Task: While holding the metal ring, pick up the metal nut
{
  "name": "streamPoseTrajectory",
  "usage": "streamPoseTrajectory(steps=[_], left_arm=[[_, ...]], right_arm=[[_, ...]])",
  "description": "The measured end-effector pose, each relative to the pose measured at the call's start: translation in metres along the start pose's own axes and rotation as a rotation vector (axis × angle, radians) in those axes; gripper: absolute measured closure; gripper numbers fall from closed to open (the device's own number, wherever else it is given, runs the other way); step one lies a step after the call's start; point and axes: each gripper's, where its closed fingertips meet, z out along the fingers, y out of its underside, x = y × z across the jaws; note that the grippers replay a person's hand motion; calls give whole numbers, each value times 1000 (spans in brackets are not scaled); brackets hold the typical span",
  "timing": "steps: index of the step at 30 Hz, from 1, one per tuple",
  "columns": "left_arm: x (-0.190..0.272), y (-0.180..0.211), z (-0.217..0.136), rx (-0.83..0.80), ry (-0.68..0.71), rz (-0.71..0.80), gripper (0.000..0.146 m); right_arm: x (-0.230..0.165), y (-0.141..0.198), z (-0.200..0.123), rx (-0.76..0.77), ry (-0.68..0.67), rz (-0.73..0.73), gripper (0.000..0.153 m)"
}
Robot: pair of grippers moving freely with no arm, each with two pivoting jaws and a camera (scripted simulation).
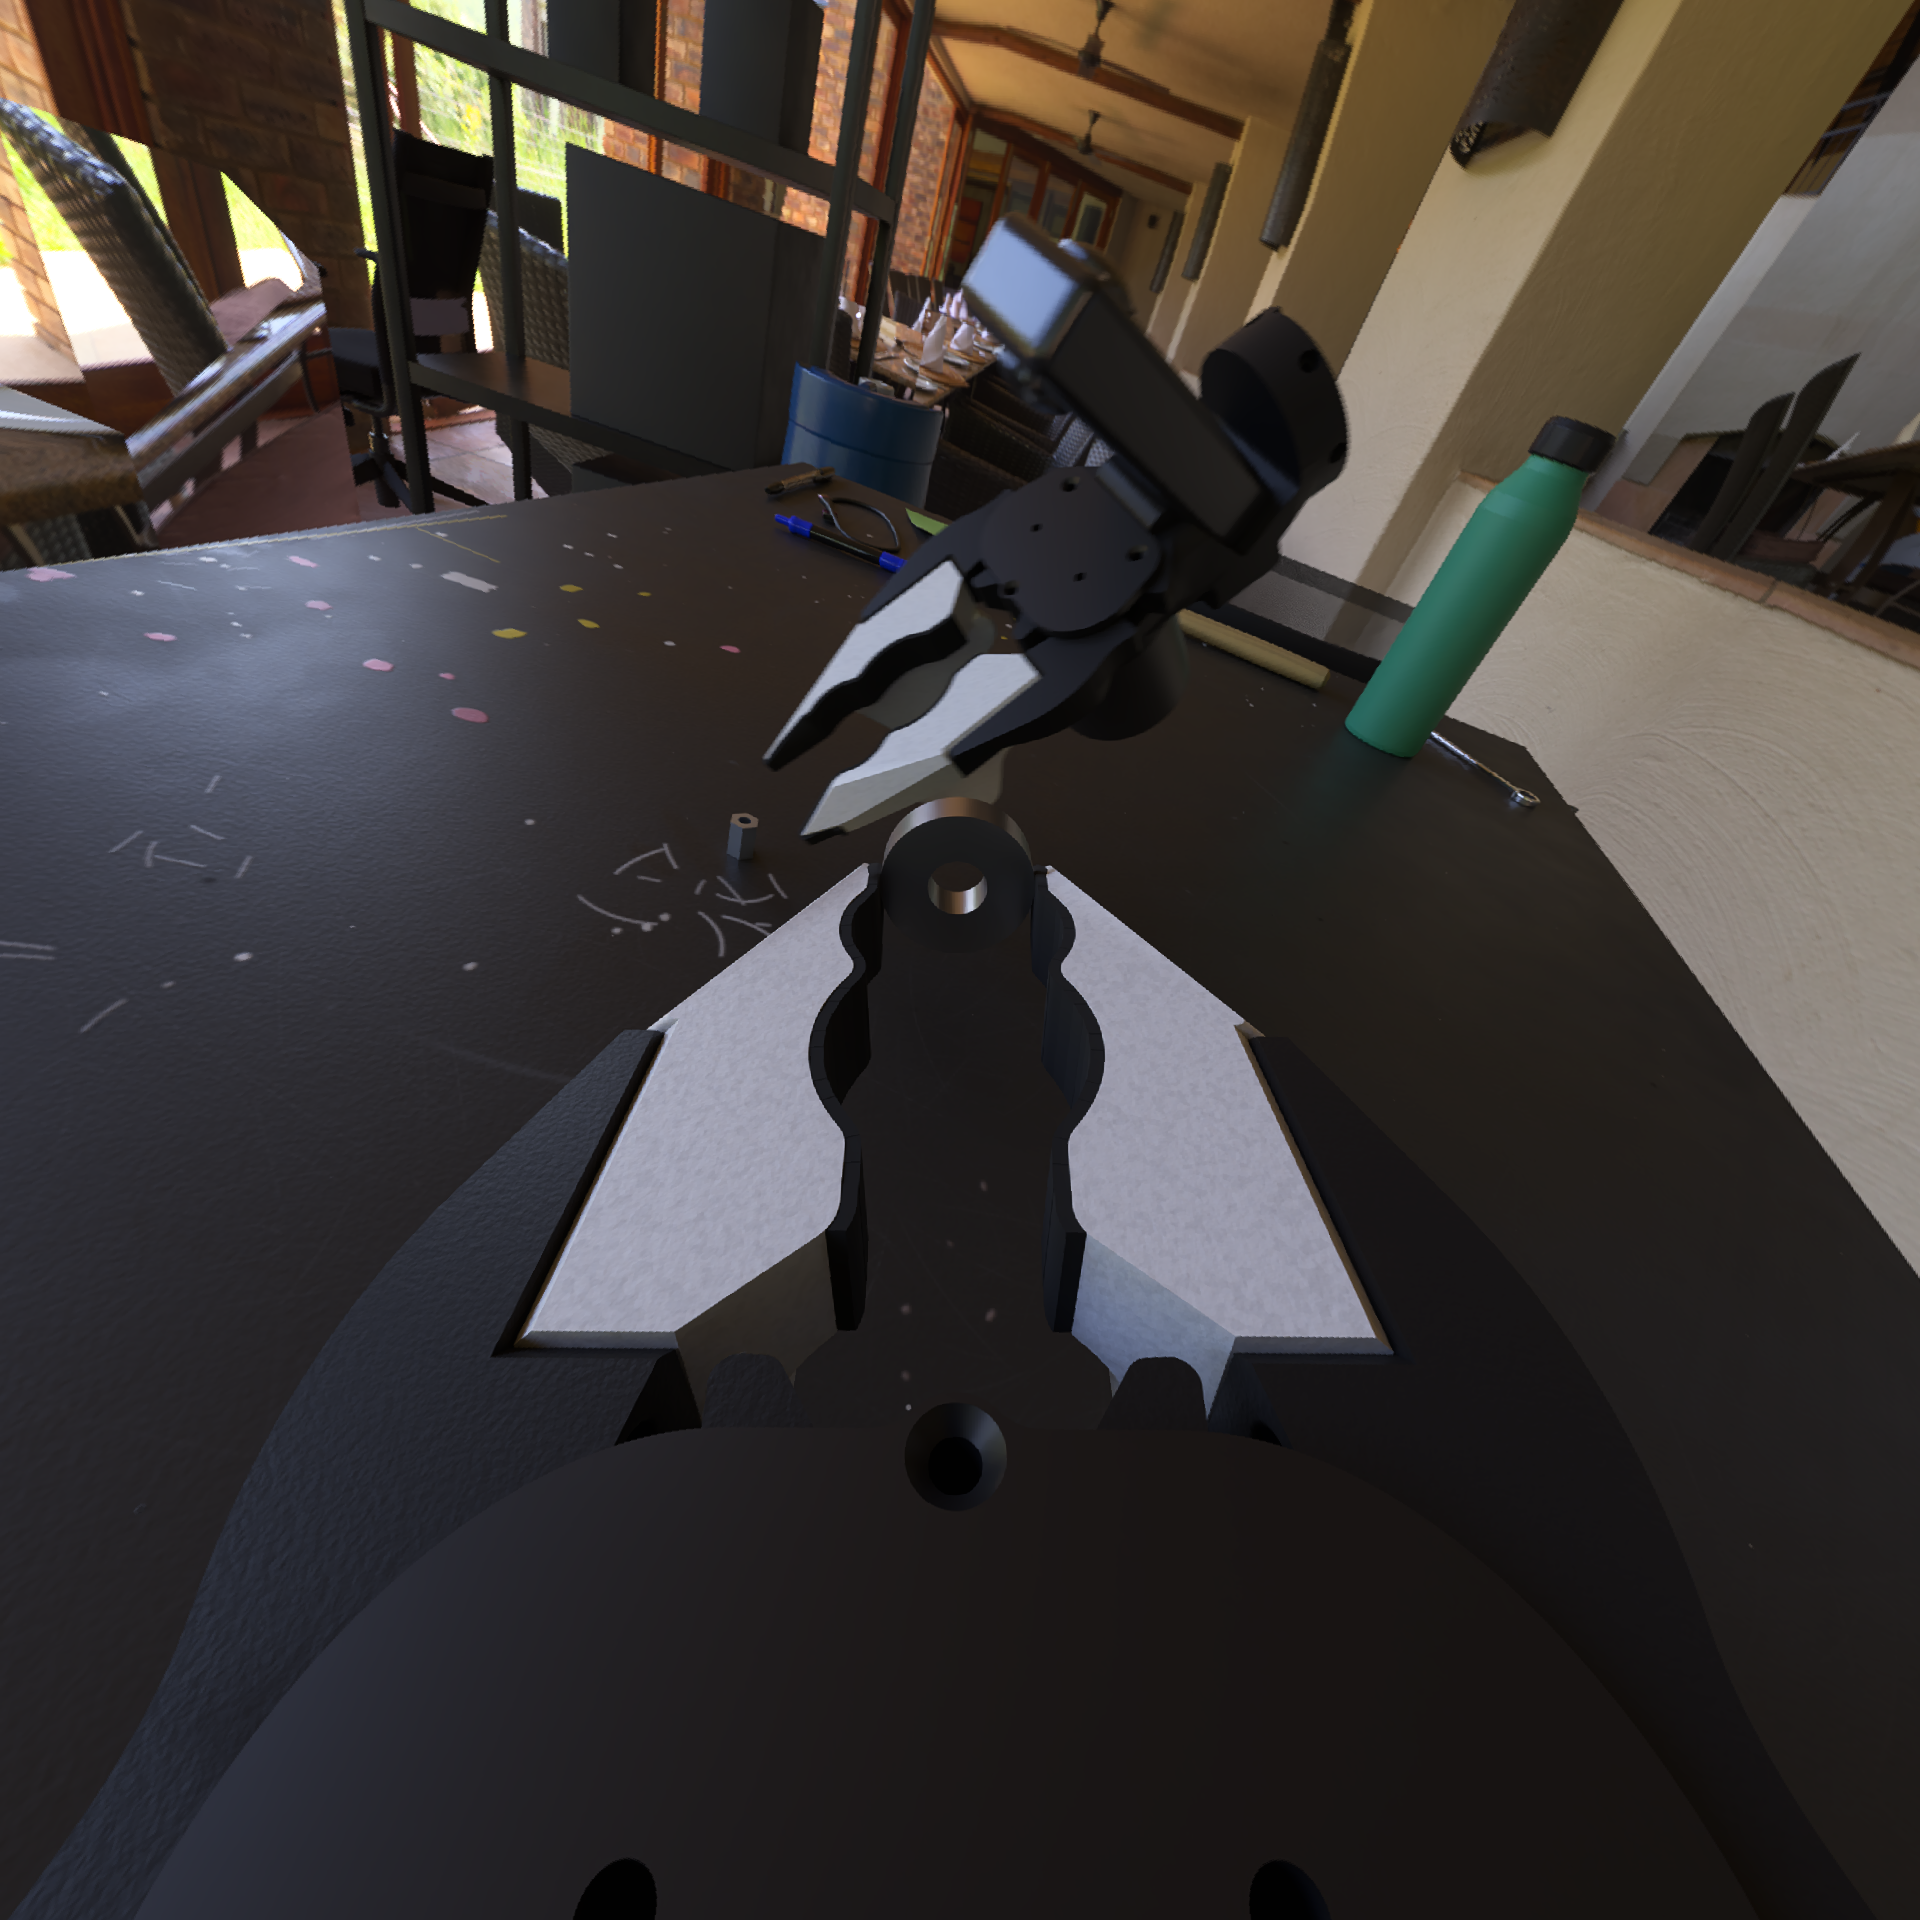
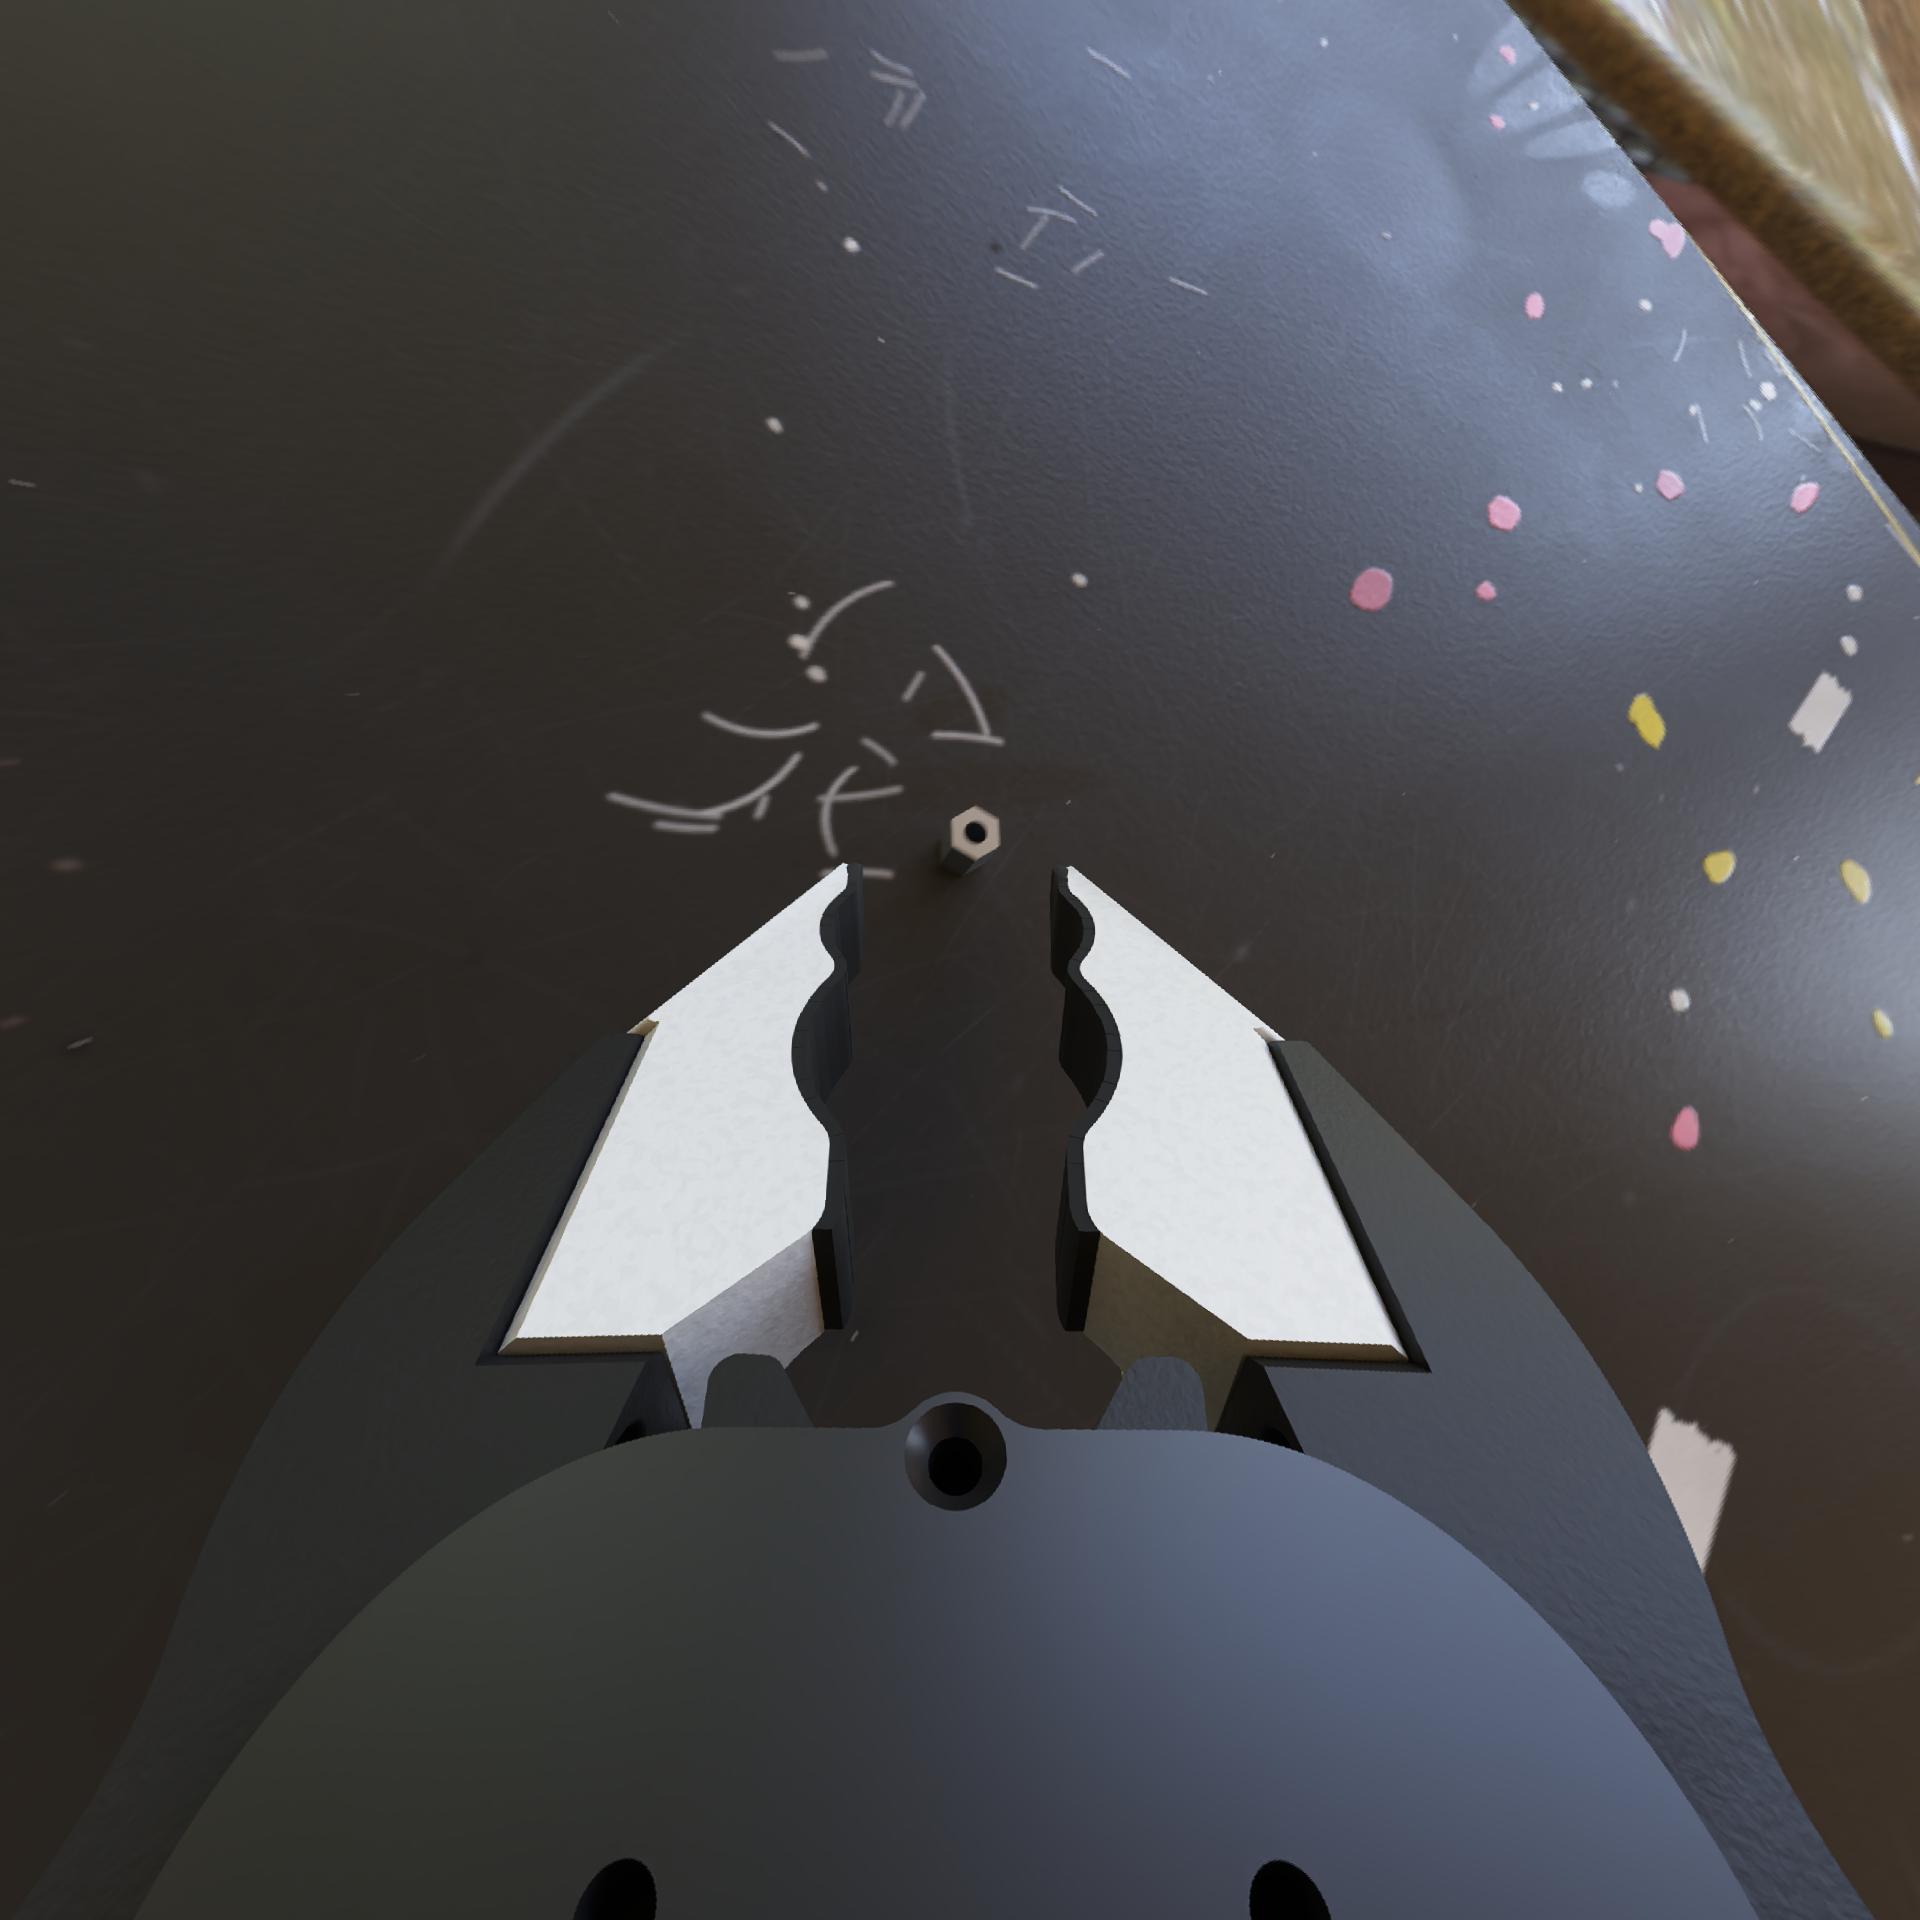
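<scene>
My left gripper is shut on the metal ring, a thick dark ring with a shiny bore, held at the fingertips above the dark table. The metal nut is a small tall grey hex piece standing on the table, left of and beyond the ring. My right gripper hovers open just right of the nut, pointing down and left. In the right wrist view the nut stands just beyond the open fingertips of the right gripper, near the midline, apart from both fingers.
A green bottle with a black cap stands at the table's right edge. A blue pen, a black cable and a wooden stick lie at the far side. White scratches and paint spots mark the table. The table edge runs at right.
</scene>
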Motion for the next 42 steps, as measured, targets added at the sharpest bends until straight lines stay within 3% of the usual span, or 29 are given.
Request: streamPoseTrajectory(steps=[3, 6, 10, 12, 15, 18, 22, 26, 29, 32, 35, 39, 42], left_arm=[[3, 2, 2, -11, 15, 4, 118], [8, 3, 3, -21, 30, 12, 118], [9, 5, 2, -31, 31, 19, 118], [8, 4, 2, -23, 25, 16, 118], [5, 1, -1, -5, 10, 17, 118], [3, -5, -5, 25, 2, 8, 118], [2, -8, -7, 52, 8, -13, 118], [4, -6, -4, 39, 22, -22, 118], [8, -4, -1, 28, 41, -22, 118], [12, -2, 1, 12, 55, -19, 118], [14, 1, 3, -1, 62, -17, 118], [16, 3, 4, -13, 66, -14, 118], [16, 3, 4, -16, 65, -14, 118]], right_arm=[[8, -1, 20, -38, 61, -35, 116], [9, -1, 32, -48, 47, -3, 125], [4, -1, 33, -3, -13, -40, 139], [3, 2, 30, -44, -39, -38, 142], [3, -7, 15, 26, -45, -23, 143], [14, -24, -23, 70, 21, -66, 143], [65, -52, -107, 147, 211, -71, 143], [142, -46, -185, 185, 369, 102, 143], [202, -11, -208, 115, 404, 326, 143], [246, 32, -196, -24, 361, 492, 143], [256, 64, -163, -169, 196, 624, 143], [258, 89, -126, -362, 105, 646, 143], [265, 103, -108, -504, 138, 604, 143]])
